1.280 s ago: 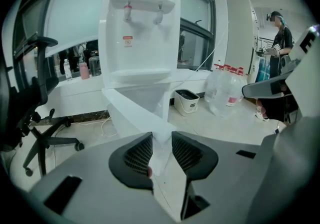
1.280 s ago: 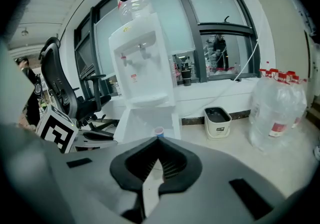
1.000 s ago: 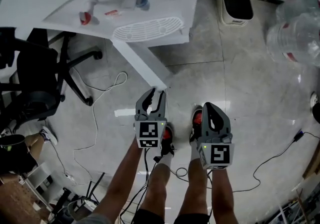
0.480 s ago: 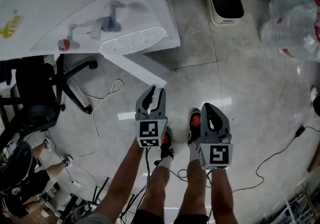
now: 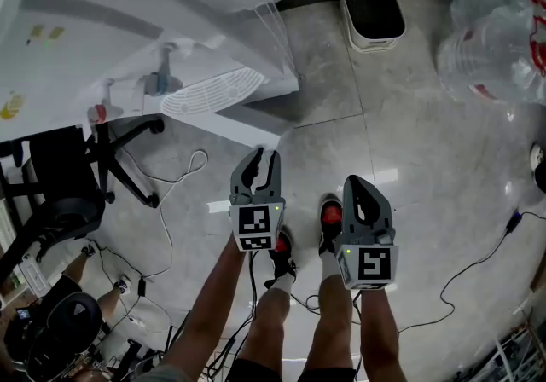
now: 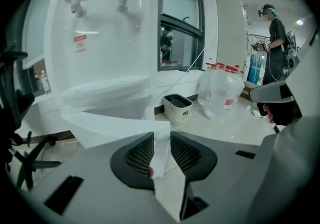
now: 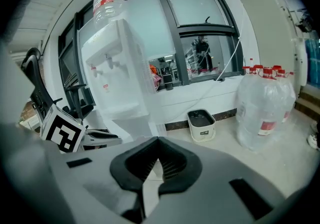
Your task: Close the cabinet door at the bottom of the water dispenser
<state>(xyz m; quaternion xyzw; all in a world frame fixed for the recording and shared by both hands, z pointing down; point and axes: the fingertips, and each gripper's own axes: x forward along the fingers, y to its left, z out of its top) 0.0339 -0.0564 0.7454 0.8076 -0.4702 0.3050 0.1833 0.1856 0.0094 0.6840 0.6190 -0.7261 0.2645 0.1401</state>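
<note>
In the head view, the water dispenser (image 5: 102,39) stood at the far left edge of the floor (image 5: 426,159), its two taps above a white drip grille (image 5: 213,90). Its cabinet door (image 5: 247,123) at the bottom hung open, swung out over the floor towards the person. The left gripper (image 5: 263,157) hovered just short of the door's free end, apart from it. The right gripper (image 5: 358,184) hung beside it over a red shoe (image 5: 330,217). A white bin (image 5: 371,9) stood at the floor's far edge by the wall, clear water bottles (image 5: 495,39) filled the far right corner, and a black office chair (image 5: 68,176) sat at the left edge.

In the left gripper view, the jaws stood apart and had just been closing. Nothing was clamped: the pale corner of the door showed through the gap, beyond the tips, and I could not tell whether it touched them. The dispenser rose ahead to the left, with the bin and the bottles to the right along the wall. A person (image 6: 277,33) stood at the far right.

In the right gripper view, the jaws were together at their tips with nothing held. The dispenser, with a bottle (image 7: 105,0) on top, stood ahead to the left. The left gripper's marker cube (image 7: 62,130) showed at the left edge.
</note>
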